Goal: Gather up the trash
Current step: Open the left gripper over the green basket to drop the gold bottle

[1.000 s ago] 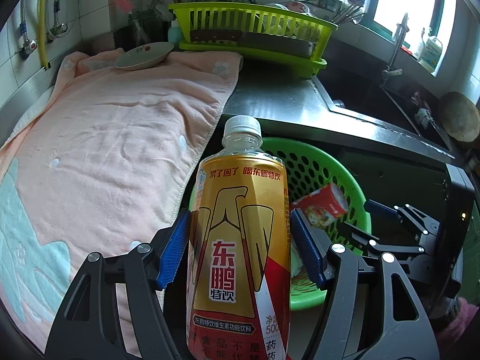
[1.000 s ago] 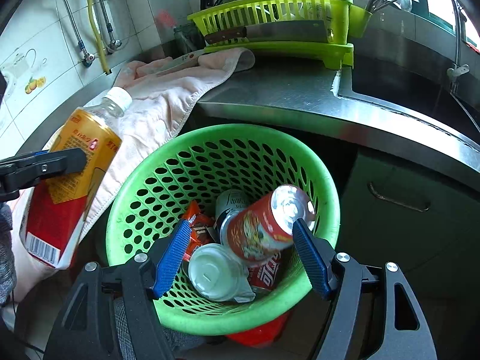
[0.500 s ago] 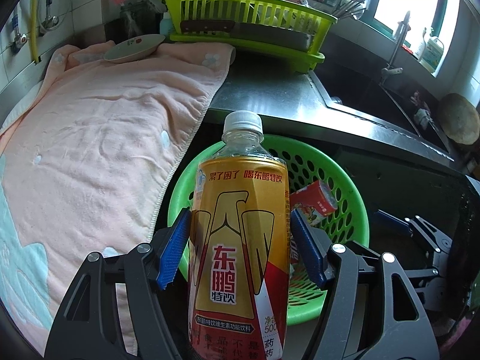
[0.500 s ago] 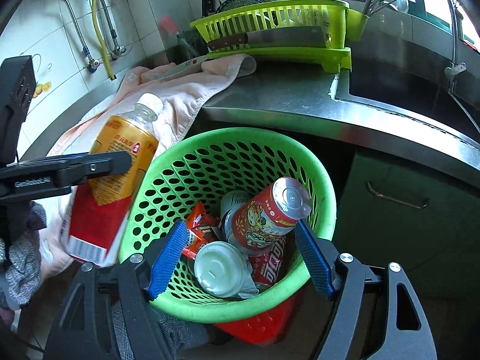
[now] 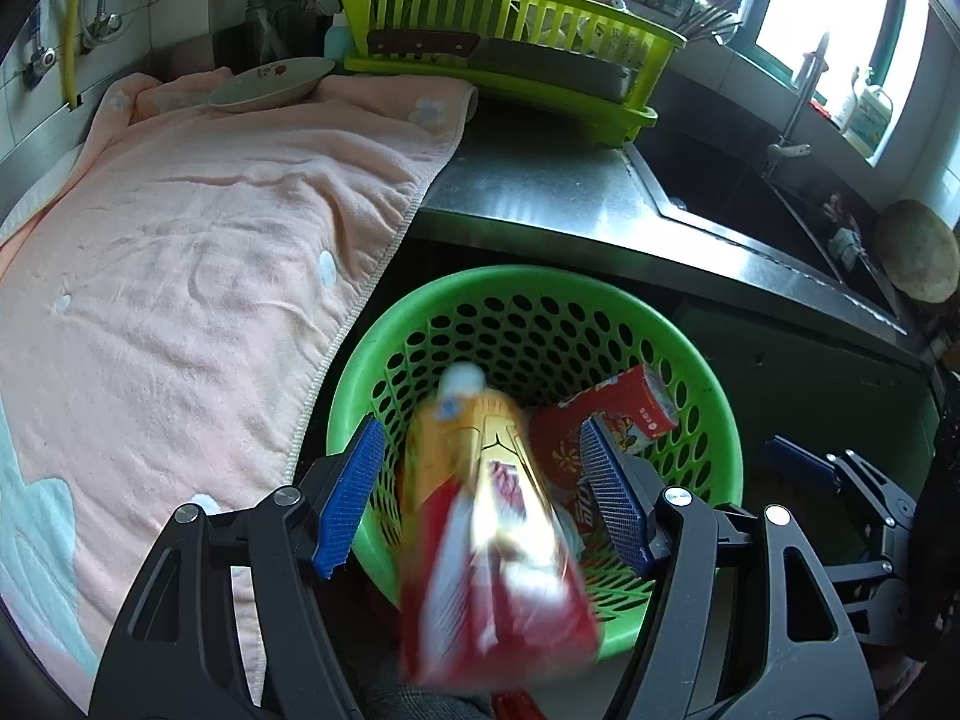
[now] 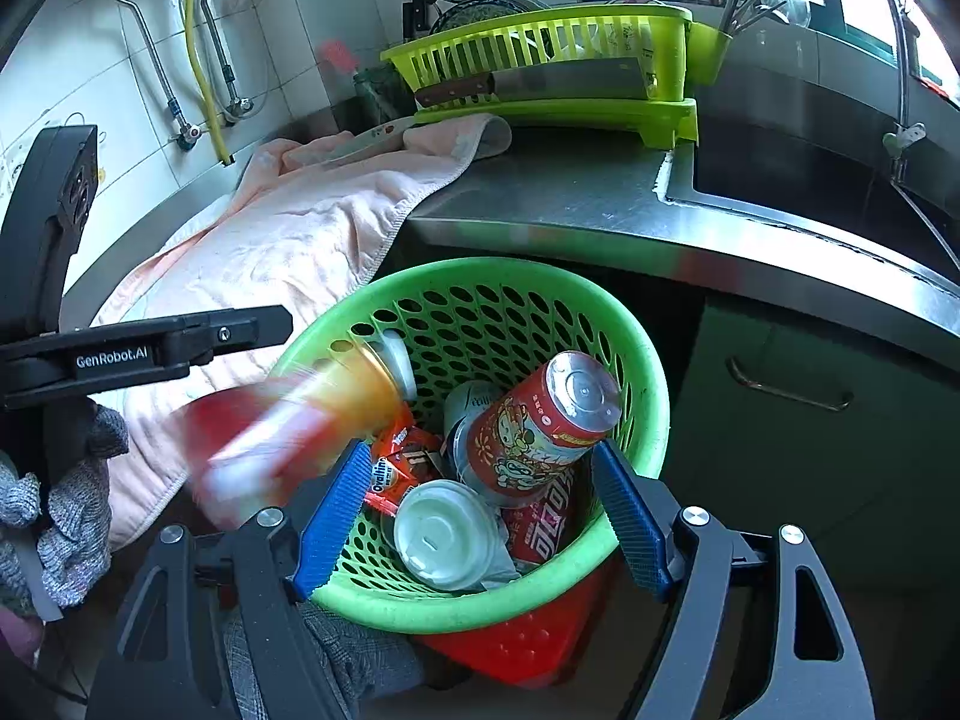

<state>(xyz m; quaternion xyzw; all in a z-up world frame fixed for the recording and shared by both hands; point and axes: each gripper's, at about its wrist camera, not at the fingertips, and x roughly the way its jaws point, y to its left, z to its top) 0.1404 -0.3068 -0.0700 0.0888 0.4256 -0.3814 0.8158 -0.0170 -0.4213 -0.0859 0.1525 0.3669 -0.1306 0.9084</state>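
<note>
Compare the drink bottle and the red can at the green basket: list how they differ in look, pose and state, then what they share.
1. The drink bottle is motion-blurred, loose in the air; the red can is sharp and at rest.
2. The bottle is gold and red with a white cap; the can is red with a silver end.
3. The bottle is over the green basket's rim; the can lies inside.

Shared: both are drink containers.

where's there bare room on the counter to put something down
Bare steel counter between the pink towel, the dish rack and the sink. The towel is open except for a plate at its far end. The green basket is crowded with trash.
</note>
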